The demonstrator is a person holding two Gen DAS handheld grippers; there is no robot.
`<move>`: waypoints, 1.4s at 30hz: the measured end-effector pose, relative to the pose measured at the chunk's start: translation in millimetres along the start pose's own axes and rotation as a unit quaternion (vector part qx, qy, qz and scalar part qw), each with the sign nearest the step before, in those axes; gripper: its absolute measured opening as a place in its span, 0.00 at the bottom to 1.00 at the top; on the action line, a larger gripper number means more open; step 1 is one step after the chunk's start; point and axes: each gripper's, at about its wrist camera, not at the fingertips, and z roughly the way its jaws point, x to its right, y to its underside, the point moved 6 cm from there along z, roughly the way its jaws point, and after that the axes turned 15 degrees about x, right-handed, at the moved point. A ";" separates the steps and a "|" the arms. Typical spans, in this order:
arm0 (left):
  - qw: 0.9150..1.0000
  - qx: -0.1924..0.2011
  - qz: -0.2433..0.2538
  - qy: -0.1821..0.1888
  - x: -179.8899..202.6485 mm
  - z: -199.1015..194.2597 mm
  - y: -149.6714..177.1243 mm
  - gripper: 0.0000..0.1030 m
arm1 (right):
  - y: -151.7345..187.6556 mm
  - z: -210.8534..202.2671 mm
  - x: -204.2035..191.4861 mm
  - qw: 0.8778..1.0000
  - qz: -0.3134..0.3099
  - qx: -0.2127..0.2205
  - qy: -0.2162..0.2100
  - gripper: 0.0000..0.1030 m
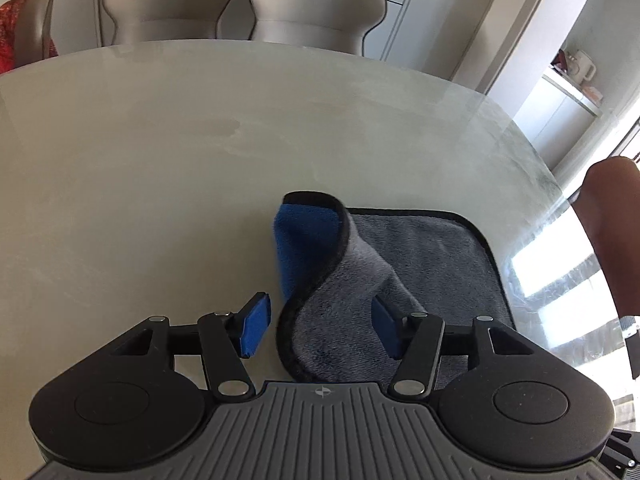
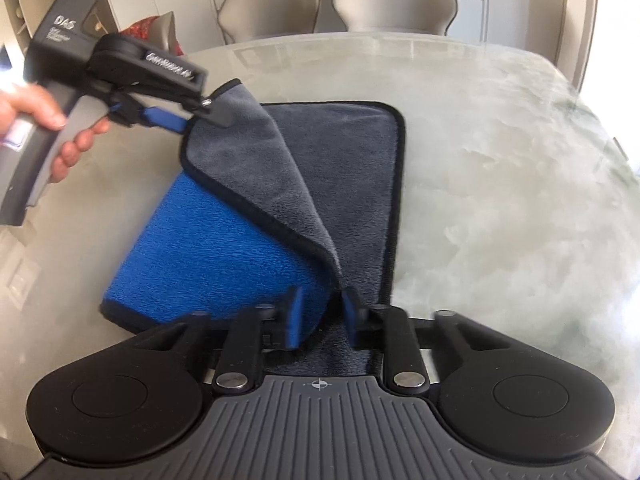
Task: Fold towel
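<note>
1. Where the view begins, nearest the right wrist camera, the right gripper has its blue-padded fingers drawn partway together. The foot of a raised flap runs down against the right-hand pad. Whether the cloth is actually pinched there cannot be told.
2. Just beyond lies the grey-and-blue plush microfibre towel with black piping. It sits on the pale, glossy marbled tabletop, well short of the far edge. Its right part rests flat, grey side up, while the left part is lifted and turned over, showing the blue face.
3. At the flap's upper corner is the left gripper, held in the person's left hand. Its fingers are spread wide, and the cloth stands loosely between them, leaning on one pad and clear of the other.
4. Handling, as a judgement:
   - The towel looks light, soft and limp, so an unheld flap should slump.
   - The slick tabletop may let the flat half slide when tugged.
   - The piped corners look like the firmest places to pinch.
5. Farthest off, two beige upholstered chairs stand behind the far edge.
</note>
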 end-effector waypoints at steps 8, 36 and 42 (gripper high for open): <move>0.998 0.011 -0.037 0.055 30.1 26.2 -44.5 0.07 | -5.4 -11.4 10.1 0.998 0.054 0.015 -0.009 0.06; 1.000 0.021 0.011 0.003 6.2 21.5 -14.8 0.54 | 4.5 -10.9 9.3 0.999 0.031 -0.008 -0.007 0.16; 1.000 -0.003 0.006 0.004 2.4 34.3 -2.2 0.31 | 4.0 -9.5 8.5 1.000 0.027 -0.007 -0.006 0.16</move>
